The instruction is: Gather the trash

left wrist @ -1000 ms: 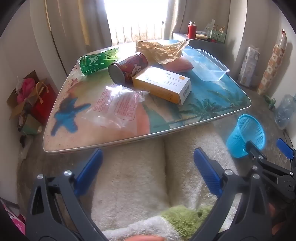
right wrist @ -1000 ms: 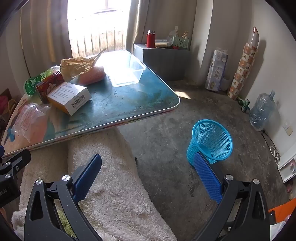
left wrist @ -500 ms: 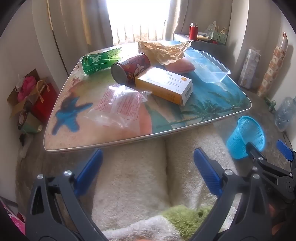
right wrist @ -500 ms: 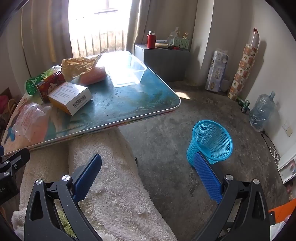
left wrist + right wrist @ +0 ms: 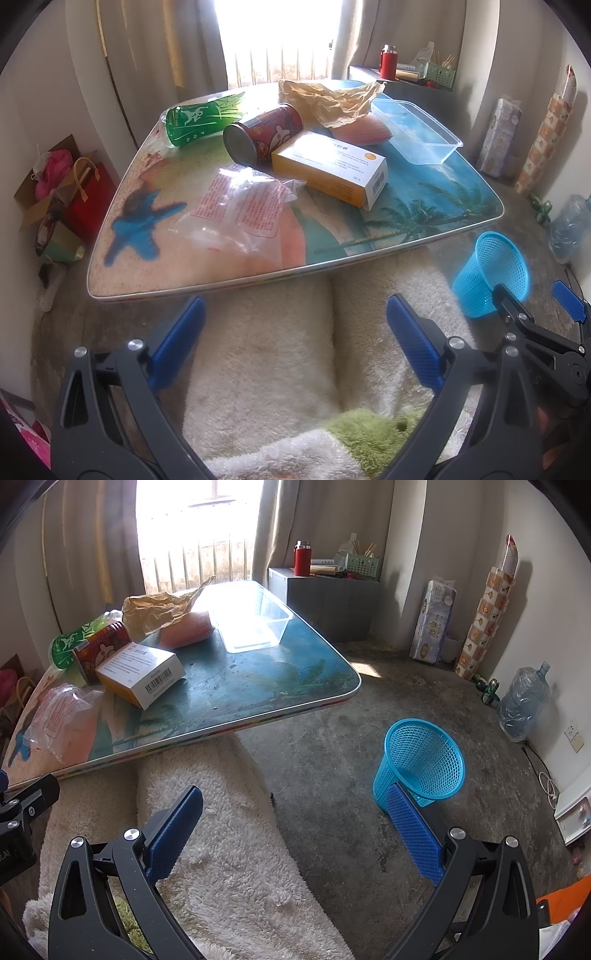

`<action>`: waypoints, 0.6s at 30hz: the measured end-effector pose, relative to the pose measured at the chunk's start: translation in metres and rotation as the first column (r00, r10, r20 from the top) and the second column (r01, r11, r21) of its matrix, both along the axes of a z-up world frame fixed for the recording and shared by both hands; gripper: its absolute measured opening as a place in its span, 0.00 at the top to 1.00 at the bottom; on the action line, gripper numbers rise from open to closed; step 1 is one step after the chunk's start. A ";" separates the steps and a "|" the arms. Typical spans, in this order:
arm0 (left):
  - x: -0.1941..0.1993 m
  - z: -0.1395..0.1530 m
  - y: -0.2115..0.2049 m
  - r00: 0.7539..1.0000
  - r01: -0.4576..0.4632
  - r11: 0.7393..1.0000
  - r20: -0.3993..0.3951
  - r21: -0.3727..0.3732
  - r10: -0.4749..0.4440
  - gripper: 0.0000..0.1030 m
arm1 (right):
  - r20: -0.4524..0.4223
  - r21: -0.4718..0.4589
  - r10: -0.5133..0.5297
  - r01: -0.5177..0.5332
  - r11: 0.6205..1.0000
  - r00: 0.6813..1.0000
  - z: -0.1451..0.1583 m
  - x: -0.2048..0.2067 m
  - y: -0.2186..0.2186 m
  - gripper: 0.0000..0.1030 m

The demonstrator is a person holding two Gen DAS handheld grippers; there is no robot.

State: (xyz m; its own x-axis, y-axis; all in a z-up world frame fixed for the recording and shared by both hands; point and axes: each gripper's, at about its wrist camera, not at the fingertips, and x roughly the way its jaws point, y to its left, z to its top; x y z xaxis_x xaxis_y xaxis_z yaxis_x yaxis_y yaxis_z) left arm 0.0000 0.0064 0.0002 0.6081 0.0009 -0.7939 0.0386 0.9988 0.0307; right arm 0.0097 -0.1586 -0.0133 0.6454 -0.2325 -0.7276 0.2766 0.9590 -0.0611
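On the low table (image 5: 424, 206) lie a clear plastic bag (image 5: 240, 210), a yellow-white box (image 5: 332, 170), a red can (image 5: 262, 134) on its side, a green bottle (image 5: 199, 118), crumpled brown paper (image 5: 328, 98), a pink pouch (image 5: 364, 131) and a clear tub (image 5: 417, 131). A blue mesh basket (image 5: 421, 762) stands on the floor to the right. My left gripper (image 5: 295, 332) is open and empty, short of the table's near edge. My right gripper (image 5: 295, 823) is open and empty over the rug, its right finger beside the basket.
A white shaggy rug (image 5: 229, 849) covers the floor under both grippers. A water jug (image 5: 522, 701), tissue pack (image 5: 434, 622) and grey cabinet (image 5: 332, 609) stand by the right wall. Red bags (image 5: 74, 192) sit left of the table.
The left gripper has drifted slightly, so the table sits a little lower and nearer in its view. The right view is almost unchanged. Both grippers stay open.
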 end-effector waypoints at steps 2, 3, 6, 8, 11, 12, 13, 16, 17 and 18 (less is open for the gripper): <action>0.000 0.000 0.000 1.000 0.000 1.000 -0.001 -0.001 0.000 0.08 | 0.000 -0.001 0.001 -0.001 1.000 1.000 0.000 0.000 0.000 0.06; 0.000 0.000 0.000 1.000 0.000 1.000 -0.001 -0.001 0.000 0.08 | 0.001 -0.001 0.001 -0.001 1.000 1.000 0.000 0.000 0.000 0.06; 0.000 0.000 0.000 1.000 0.000 1.000 -0.001 -0.001 0.000 0.08 | 0.001 -0.001 0.001 -0.001 1.000 1.000 0.000 -0.001 0.000 0.06; 0.000 0.000 0.001 1.000 0.000 1.000 -0.001 -0.002 0.000 0.08 | 0.000 -0.001 0.001 -0.001 1.000 1.000 0.000 -0.001 0.000 0.06; 0.000 0.000 0.001 1.000 0.000 1.000 -0.001 -0.002 0.000 0.08 | 0.000 0.000 0.000 0.000 1.000 1.000 0.001 -0.001 -0.001 0.06; 0.000 0.000 0.001 1.000 0.000 1.000 -0.001 -0.002 0.000 0.08 | 0.000 0.001 0.000 0.000 1.000 1.000 0.001 -0.001 -0.001 0.06; 0.000 0.000 0.001 1.000 0.000 1.000 -0.001 -0.002 0.000 0.08 | 0.000 0.000 0.001 -0.001 1.000 1.000 0.001 0.000 -0.001 0.06; 0.000 0.000 0.001 1.000 0.000 1.000 -0.002 -0.002 0.000 0.08 | -0.001 0.001 0.001 -0.001 1.000 1.000 0.000 0.000 -0.001 0.06; 0.000 0.000 0.001 1.000 0.000 1.000 -0.002 -0.002 0.000 0.08 | 0.000 0.001 0.001 -0.001 1.000 1.000 0.000 0.000 -0.001 0.06; 0.000 0.000 0.001 1.000 0.000 1.000 -0.002 -0.002 0.000 0.08 | 0.000 0.001 0.001 -0.001 1.000 1.000 0.000 0.000 -0.001 0.06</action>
